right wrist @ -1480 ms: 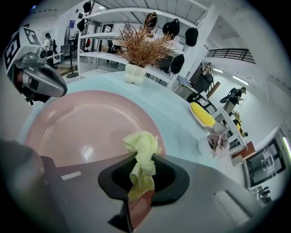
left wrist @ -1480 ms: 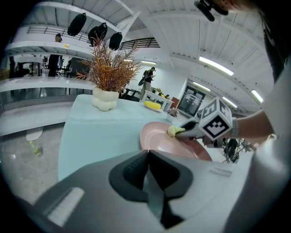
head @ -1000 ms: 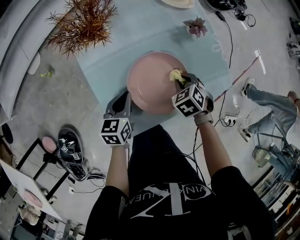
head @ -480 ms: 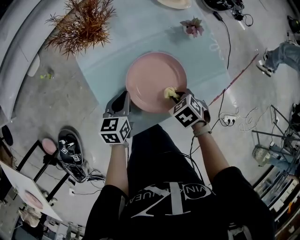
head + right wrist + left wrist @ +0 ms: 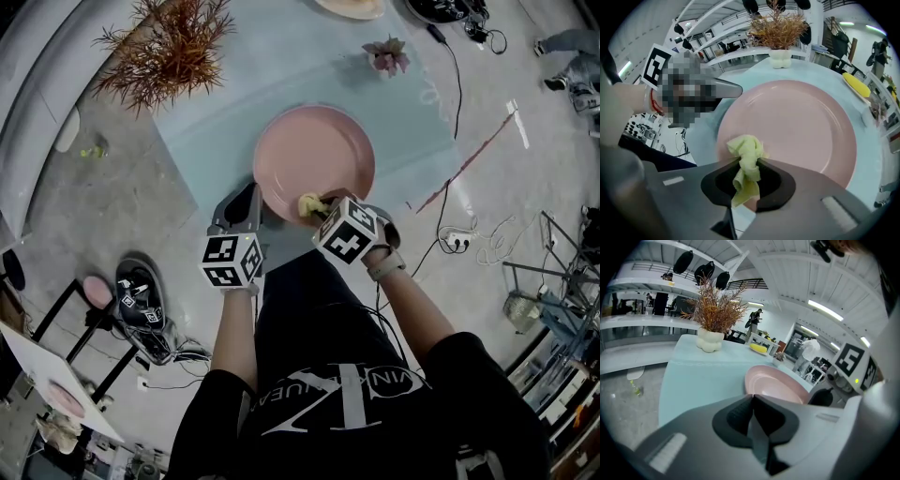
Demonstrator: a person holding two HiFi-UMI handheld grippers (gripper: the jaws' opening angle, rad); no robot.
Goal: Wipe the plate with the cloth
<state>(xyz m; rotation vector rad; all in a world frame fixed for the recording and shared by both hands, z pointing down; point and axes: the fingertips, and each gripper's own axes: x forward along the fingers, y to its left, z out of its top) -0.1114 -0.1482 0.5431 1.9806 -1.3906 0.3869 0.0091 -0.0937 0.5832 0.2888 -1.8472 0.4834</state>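
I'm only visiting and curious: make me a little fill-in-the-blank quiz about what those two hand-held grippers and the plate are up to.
The right gripper is shut on a crumpled yellow-green ____.
It holds this at the near edge of a ____ plate.
The left gripper has its jaws ____, with nothing between them.
Missing words: cloth; pink; shut.

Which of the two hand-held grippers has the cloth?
The right hand-held gripper: its jaws are shut on the yellow-green cloth at the pink plate's near edge. The left hand-held gripper is shut on nothing, beside the plate.
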